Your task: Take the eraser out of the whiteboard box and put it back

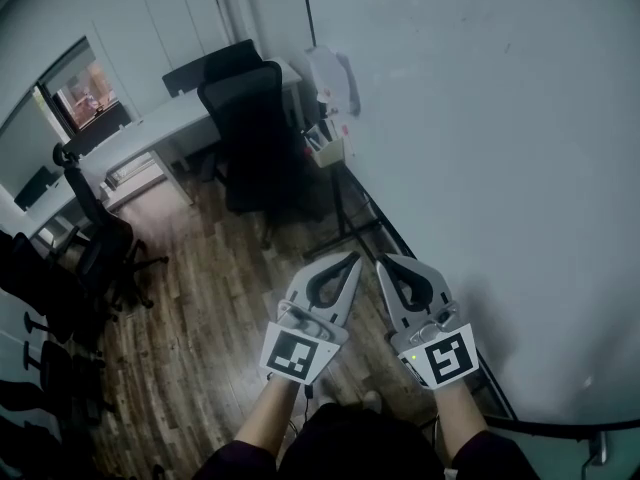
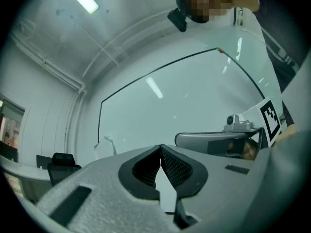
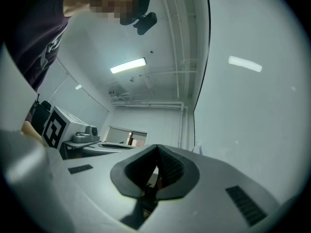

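Note:
A large whiteboard (image 1: 480, 168) fills the right of the head view. At its far end a small open box (image 1: 325, 148) hangs on the frame, with a pale object (image 1: 333, 76) above it. What lies in the box is too small to make out, and I cannot pick out the eraser. My left gripper (image 1: 352, 258) and right gripper (image 1: 383, 261) are held side by side, well short of the box and pointing toward it. Both are shut with nothing between the jaws, as the left gripper (image 2: 160, 147) and right gripper (image 3: 157, 147) views confirm.
A black office chair (image 1: 255, 128) stands just left of the box, in front of a white desk (image 1: 150, 133). More dark chairs (image 1: 90, 258) line the left side. The whiteboard's black stand legs (image 1: 350, 223) run along the wooden floor (image 1: 200, 308).

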Demonstrator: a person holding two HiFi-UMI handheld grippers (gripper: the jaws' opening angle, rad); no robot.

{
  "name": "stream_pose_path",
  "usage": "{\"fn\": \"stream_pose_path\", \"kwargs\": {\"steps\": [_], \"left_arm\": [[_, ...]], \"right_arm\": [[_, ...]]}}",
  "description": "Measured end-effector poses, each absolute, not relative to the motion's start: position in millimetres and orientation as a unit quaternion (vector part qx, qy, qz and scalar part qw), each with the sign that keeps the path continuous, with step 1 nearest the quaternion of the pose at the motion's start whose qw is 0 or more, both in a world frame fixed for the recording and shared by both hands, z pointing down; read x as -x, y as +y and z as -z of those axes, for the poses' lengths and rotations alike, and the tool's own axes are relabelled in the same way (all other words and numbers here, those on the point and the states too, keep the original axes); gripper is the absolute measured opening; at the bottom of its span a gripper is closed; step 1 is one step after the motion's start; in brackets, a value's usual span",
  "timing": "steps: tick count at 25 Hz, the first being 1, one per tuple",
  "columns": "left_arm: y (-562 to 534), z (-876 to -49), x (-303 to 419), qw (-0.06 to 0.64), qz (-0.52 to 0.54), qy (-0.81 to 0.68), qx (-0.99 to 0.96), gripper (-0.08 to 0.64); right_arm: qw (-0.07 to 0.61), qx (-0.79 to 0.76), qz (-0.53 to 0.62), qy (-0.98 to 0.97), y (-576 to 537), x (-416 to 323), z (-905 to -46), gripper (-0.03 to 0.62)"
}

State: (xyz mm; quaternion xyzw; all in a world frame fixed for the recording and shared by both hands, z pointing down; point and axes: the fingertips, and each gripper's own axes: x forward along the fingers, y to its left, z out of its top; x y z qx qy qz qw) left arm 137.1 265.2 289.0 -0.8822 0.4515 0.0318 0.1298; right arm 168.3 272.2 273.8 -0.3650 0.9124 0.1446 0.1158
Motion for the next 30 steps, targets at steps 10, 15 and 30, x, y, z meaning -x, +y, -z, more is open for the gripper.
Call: {"fn": "stream_pose_path", "kwargs": {"steps": [10,15,30], "left_arm": [[238.5,-297.1,-99.3,0.128,-0.035,0.456,0.88,0.005],[218.3,-298.0,-63.4,0.129,-0.038,0.446,0.885,0.005],[161.0,-305.2,21.9,0.104,-0.063,0.422,0.899,0.005]], "right_arm": [[0.108,0.373,-0.134,0.912,242.8,-138.7,-290.0,0.003],[0.1,0.389,-0.139,0.905,218.7,-104.8,-288.2,0.003],[0.073,0.436,-0.13,0.888,163.8,-40.3,-292.6,0.003]]}}
